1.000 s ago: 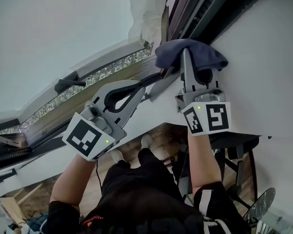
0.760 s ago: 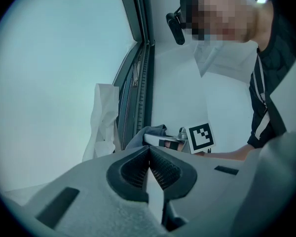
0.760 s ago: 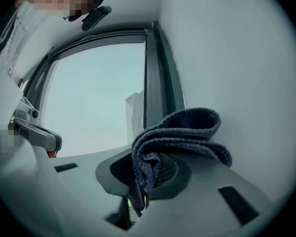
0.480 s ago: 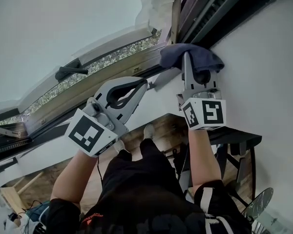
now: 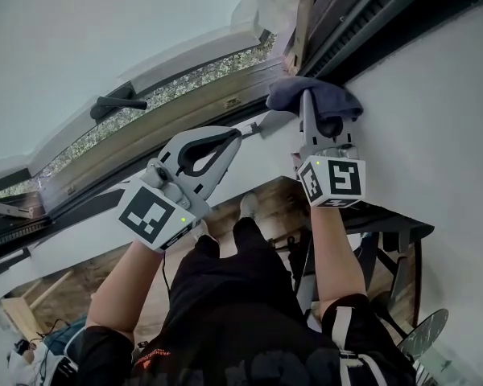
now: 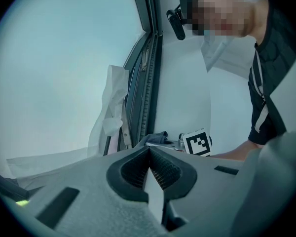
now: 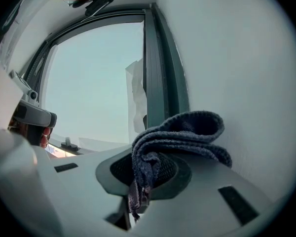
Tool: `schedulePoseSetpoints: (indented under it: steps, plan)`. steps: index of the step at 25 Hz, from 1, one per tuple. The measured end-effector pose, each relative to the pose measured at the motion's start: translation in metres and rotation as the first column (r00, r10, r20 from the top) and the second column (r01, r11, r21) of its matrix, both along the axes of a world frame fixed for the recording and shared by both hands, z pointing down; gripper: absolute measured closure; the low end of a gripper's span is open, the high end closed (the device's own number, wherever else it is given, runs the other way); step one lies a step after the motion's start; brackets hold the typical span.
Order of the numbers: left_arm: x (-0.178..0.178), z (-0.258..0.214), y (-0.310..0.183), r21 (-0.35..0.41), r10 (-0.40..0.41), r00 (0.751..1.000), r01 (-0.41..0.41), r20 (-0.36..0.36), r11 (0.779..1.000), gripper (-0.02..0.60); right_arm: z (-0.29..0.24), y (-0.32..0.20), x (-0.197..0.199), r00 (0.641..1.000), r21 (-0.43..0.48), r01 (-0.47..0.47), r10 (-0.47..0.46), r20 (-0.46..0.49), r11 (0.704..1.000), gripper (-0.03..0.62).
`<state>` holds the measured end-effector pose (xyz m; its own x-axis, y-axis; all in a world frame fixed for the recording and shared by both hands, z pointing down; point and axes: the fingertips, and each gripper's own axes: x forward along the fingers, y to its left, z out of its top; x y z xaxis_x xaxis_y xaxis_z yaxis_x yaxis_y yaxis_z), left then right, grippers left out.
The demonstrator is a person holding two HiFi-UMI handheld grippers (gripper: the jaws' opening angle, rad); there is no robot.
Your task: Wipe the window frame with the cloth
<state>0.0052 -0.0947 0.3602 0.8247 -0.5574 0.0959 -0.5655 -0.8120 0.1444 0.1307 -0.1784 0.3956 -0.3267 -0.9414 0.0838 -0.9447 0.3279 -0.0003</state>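
In the head view, my right tool (image 5: 309,103) grips the dark blue cloth (image 5: 322,96), which is pressed where the window frame (image 5: 193,107) meets the white wall (image 5: 435,119). My left tool (image 5: 235,135) hovers just below the frame, near the cloth.

In the left gripper view, that tool's jaws are closed together on nothing, and the cloth (image 6: 155,137) lies ahead beside the frame.

In the right gripper view, the jaws pinch the cloth (image 7: 187,132), which bunches over them.

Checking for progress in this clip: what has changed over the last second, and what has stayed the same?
Little. The right gripper, still shut on the cloth, seems to have slid slightly along the window frame near its corner; the head camera shifted too. The left gripper stays shut, empty, beside it.
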Motion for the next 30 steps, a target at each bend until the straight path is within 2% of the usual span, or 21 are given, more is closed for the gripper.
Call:
schedulePoseSetpoints:
  steps: [3, 9, 19, 24, 30]
  plan:
    - [-0.005, 0.007, 0.002, 0.008, -0.008, 1.000, 0.008, -0.002, 1.000, 0.563, 0.017, 0.000, 0.001, 1.000, -0.020, -0.002, 0.002, -0.007, 1.000, 0.556]
    - [-0.017, 0.021, 0.011, -0.043, -0.037, 0.999, 0.037, 0.008, 0.998, 0.563, 0.052, 0.001, 0.002, 1.000, -0.072, -0.009, 0.008, -0.007, 0.997, 0.556]
    - [-0.035, 0.027, 0.024, -0.031, -0.042, 0.999, 0.042, 0.015, 0.999, 0.563, 0.077, 0.004, 0.003, 0.999, -0.137, -0.019, 0.015, -0.029, 0.990, 0.556]
    - [-0.043, 0.013, 0.027, -0.007, -0.044, 0.999, 0.044, -0.005, 0.999, 0.563, 0.022, 0.018, 0.003, 0.999, -0.038, -0.009, 0.007, -0.041, 0.999, 0.556]
    - [-0.053, -0.005, 0.033, 0.026, -0.043, 0.998, 0.044, -0.037, 0.999, 0.563, -0.098, 0.029, 0.000, 0.998, 0.162, 0.017, -0.008, -0.060, 0.987, 0.556]
